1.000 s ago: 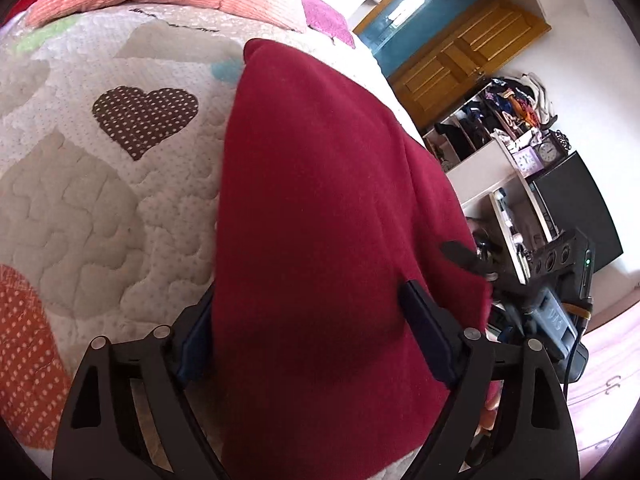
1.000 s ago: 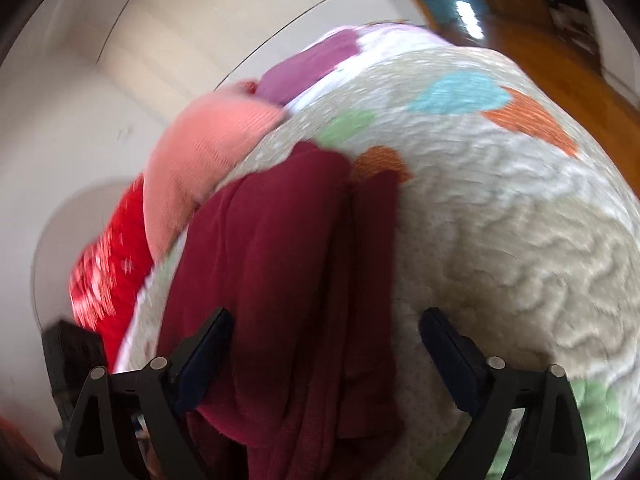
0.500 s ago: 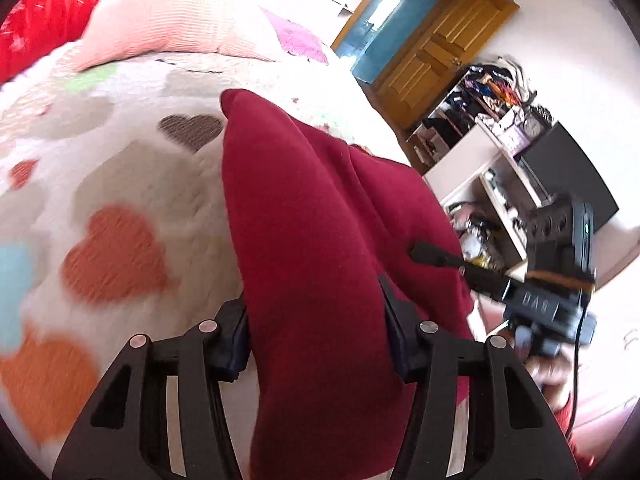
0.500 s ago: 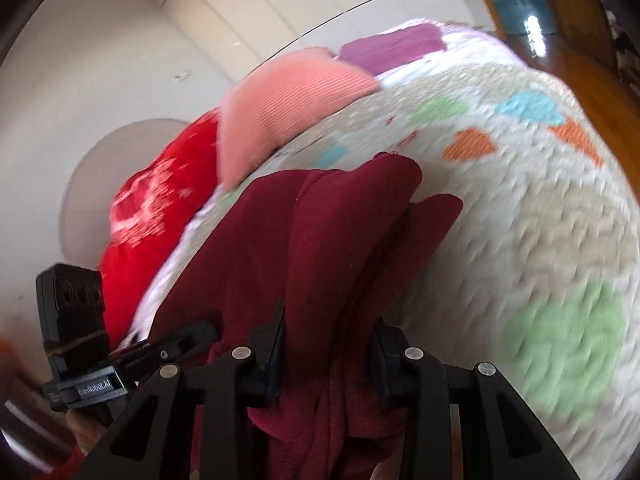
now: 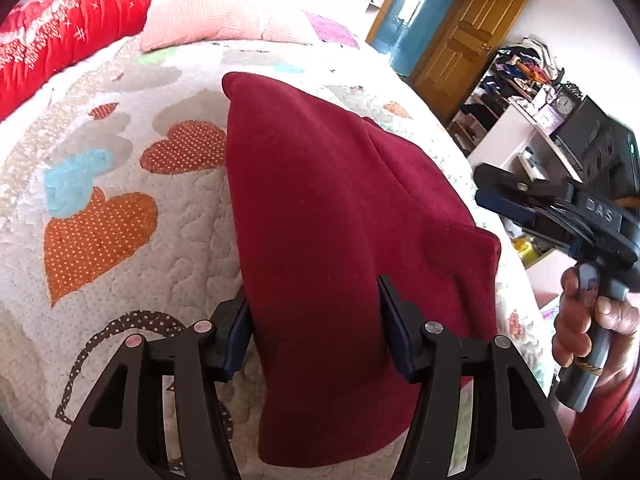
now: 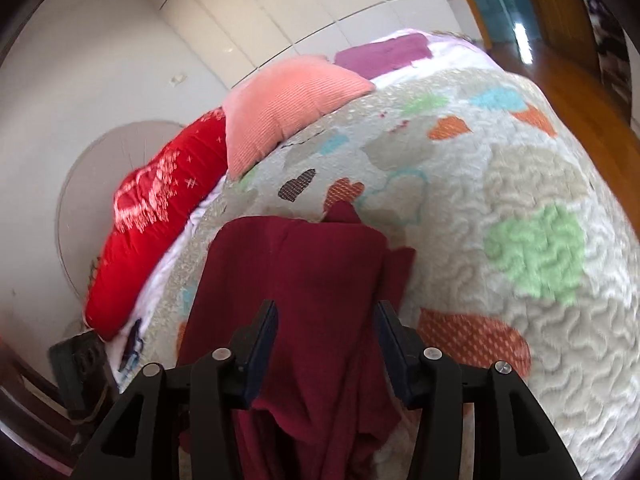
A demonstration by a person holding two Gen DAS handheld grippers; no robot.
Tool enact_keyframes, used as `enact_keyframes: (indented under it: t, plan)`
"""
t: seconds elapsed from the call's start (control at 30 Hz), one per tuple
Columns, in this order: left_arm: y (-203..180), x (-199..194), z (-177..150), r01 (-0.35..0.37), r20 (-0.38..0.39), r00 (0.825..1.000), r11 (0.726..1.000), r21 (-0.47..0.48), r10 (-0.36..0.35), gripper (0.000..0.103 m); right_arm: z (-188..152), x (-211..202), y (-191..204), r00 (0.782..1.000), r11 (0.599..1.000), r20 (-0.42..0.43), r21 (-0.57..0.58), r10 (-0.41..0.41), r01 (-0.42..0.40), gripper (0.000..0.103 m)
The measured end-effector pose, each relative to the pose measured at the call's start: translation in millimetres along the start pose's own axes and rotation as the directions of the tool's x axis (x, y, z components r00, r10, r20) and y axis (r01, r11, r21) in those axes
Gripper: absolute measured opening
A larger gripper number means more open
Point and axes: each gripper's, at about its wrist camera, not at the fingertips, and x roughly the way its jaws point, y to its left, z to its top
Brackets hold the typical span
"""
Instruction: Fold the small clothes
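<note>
While the dark red fleece garment [image 5: 344,216] lies draped across the white quilted bedspread with patchwork hearts [image 5: 120,184], the left tongs [image 5: 316,340] straddle a thick fold of it, blue pads against the cloth on both sides, and the jaws are easing apart at this instant. Over in the right wrist view, the right tongs [image 6: 326,344] also have the same garment [image 6: 304,280] bunched between their blue pads, and those jaws are spreading too, with the cloth touching both pads. From the left wrist view the right tongs [image 5: 500,196] hang off the bed's edge, carried by a hand [image 5: 588,320] wrapped around a grey handle, and white letters on the black body read "DAS", the only writing legible anywhere. At the head of the bed sit a bright red cushion with white star marks [image 5: 68,40] and a pink ribbed cushion [image 5: 216,12], well apart from the garment. Beyond the bed stands a wooden panelled door [image 5: 468,44], and a white shelf unit [image 5: 516,128] holds jumbled items and a small round clock [image 5: 565,104], whose face is too small to read.
</note>
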Motion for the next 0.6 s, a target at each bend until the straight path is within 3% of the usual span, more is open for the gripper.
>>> enact_keyframes:
  t: [0.07, 0.17, 0.27, 0.3, 0.37, 0.5, 0.6]
  plan:
    - [-4.1, 5.5, -0.4, -0.014, 0.011, 1.0, 1.0, 0.006, 0.014, 0.059, 4.2, 20.1, 8.8, 0.999, 0.998, -0.048, -0.065, -0.015, 0.012, 0.014]
    - [0.3, 9.8, 0.0, -0.012, 0.012, 1.0, 1.0, -0.003, 0.012, 0.063, 6.4, 36.9, 20.1, 0.987, 0.97, -0.034, -0.196, -0.154, 0.144, 0.004]
    - [3.5, 11.0, 2.7, -0.013, -0.002, 1.0, 1.0, -0.013, 0.013, 0.066, 8.3, 50.1, 22.3, 0.943, 0.899, 0.028, -0.295, -0.332, 0.325, 0.001]
    - [4.6, 11.3, 2.9, -0.011, -0.003, 1.0, 1.0, -0.016, 0.011, 0.066, 8.5, 56.7, 16.6, 0.94, 0.9, 0.009, -0.288, -0.34, 0.328, 0.001]
    - [1.4, 9.6, 2.3, -0.018, -0.004, 1.0, 1.0, -0.013, 0.018, 0.066, 7.9, 55.5, 4.1, 0.955, 0.932, -0.028, -0.225, -0.296, 0.283, 0.001]
    - [-0.9, 3.8, 0.3, -0.044, 0.01, 0.999, 0.999, 0.005, 0.044, 0.067, 7.3, 13.1, 8.4, 0.98, 0.971, 0.011, -0.133, -0.197, 0.197, 0.002]
    - [-2.7, 0.3, -0.8, -0.057, 0.016, 0.998, 0.998, 0.013, 0.057, 0.067, -0.9, -7.7, 36.9, 0.995, 0.979, 0.019, -0.176, -0.098, 0.1, 0.006]
